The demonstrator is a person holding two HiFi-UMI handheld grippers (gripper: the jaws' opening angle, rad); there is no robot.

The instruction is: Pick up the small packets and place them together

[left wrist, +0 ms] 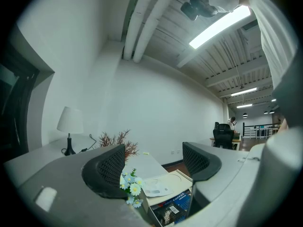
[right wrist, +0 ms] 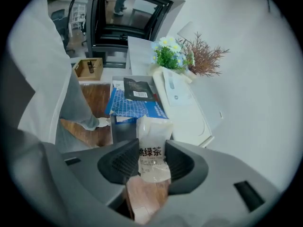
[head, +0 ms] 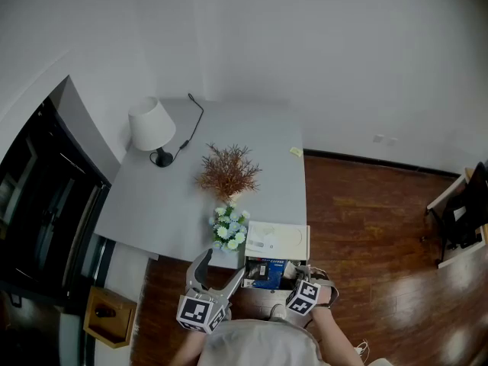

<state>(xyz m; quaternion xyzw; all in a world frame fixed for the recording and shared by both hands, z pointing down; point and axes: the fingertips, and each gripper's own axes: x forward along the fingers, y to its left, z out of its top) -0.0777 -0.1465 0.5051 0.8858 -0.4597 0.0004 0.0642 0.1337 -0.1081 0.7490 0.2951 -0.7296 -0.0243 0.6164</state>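
Tea packet clamped in your right gripper; left gripper empty

Landmark: blue box [right wrist: 135, 105], printed "COFFEE" in white on its lid, standing at the near edge of the grey table [head: 152, 197].

1. Right gripper [right wrist: 151, 162]: your jaws are closed on a small packet [right wrist: 152, 141]. It is translucent white and stands upright between the pads. Black Chinese print on it reads "绿茶", and the character before that is partly covered. You hold it off the surface, just at the near end of the blue box.

2. Left gripper [left wrist: 154, 160]: your jaws stand apart with nothing between them. It points level over the table, left of the blue box.

3. Black packet [right wrist: 138, 89]: it lies flat on top of the blue box and carries a white barcode label. Its print is too small to read.

4. White flat box [right wrist: 182, 103]: it touches the far side of the blue box. A loose white sheet lies on it, and the small mark on the sheet is illegible.

5. Daisy bunch [head: 229, 229]: white and pale blue blooms, just beyond the blue box to its left.

6. Dried reddish sprigs [head: 229, 170]: farther beyond the blue box, behind the daisies.

7. Table lamp [head: 151, 128]: white shade, black base and cord, well apart from the blue box at the table's far left.

8. Yellow note [head: 296, 152]: at the table's far right edge, well beyond the blue box.
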